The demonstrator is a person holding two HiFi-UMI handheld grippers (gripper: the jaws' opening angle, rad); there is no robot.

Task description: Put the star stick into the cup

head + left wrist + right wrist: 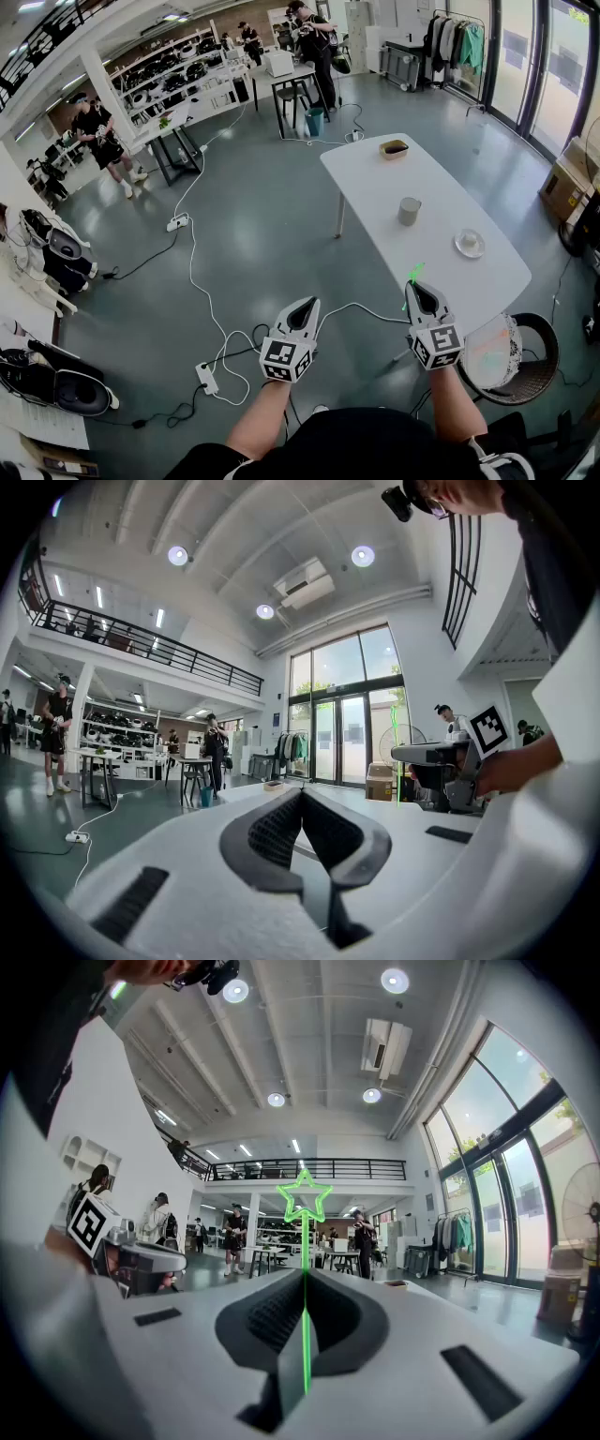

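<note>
A thin green star stick (305, 1269) stands pinched between the jaws of my right gripper (305, 1283), its outlined star head pointing up and away. In the head view the same stick (412, 277) pokes out of my right gripper (418, 289) over the near end of the white table (375, 192). The grey cup (409, 211) stands upright near the table's middle, well beyond the stick. My left gripper (307, 307) hangs over the floor left of the table, shut and empty; its jaws (302, 803) meet at the tips.
A small white dish (470, 244) lies right of the cup and a yellow bowl (394, 148) sits at the table's far end. A wicker chair (520, 361) stands by my right arm. White cables and a power strip (206, 378) run over the floor. Several people stand at far workbenches.
</note>
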